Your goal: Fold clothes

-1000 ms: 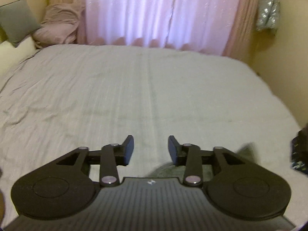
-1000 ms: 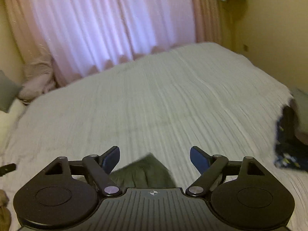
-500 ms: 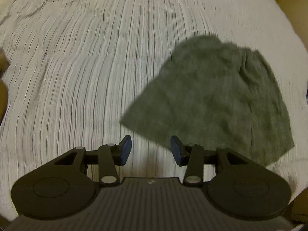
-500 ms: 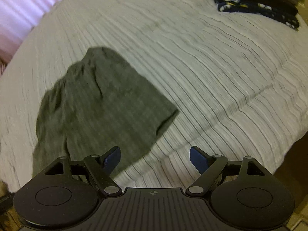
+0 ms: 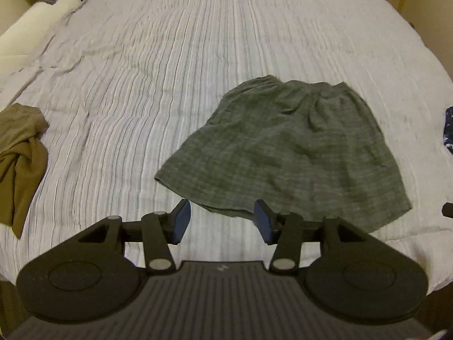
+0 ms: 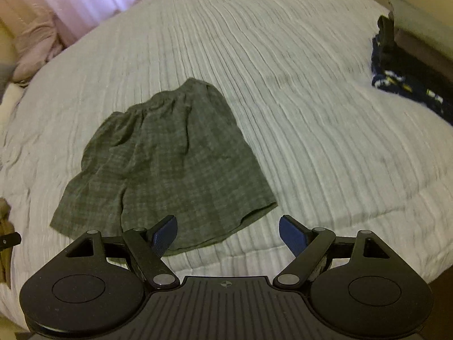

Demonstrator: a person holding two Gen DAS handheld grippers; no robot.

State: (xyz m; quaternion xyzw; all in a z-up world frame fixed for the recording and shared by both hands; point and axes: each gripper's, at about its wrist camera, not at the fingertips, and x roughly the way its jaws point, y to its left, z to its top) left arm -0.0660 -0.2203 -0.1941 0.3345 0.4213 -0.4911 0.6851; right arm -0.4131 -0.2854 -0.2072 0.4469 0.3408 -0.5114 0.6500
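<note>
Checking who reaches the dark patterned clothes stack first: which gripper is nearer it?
Right. The right gripper sees the dark patterned stack up-right; the left gripper catches only its sliver at frame edge.

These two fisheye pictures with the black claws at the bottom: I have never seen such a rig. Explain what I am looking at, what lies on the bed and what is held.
No robot here: a person carries a two-finger gripper in each hand, and a wide-angle camera on each looks forward along its fingers. One picture comes from the left gripper, the other from the right gripper. The black plates and blue-padded fingers at the bottom are the tools themselves.

Both look down at a bed with a pale ribbed cover. On it lies a pair of grey-green checked shorts, spread flat. A crumpled olive-brown garment lies at the left edge, and dark blue patterned clothes lie at the right.

Nothing is held. The left jaws are opening with nothing between them; the right jaws stand wide apart. Both hover near the hem of the shorts.
</note>
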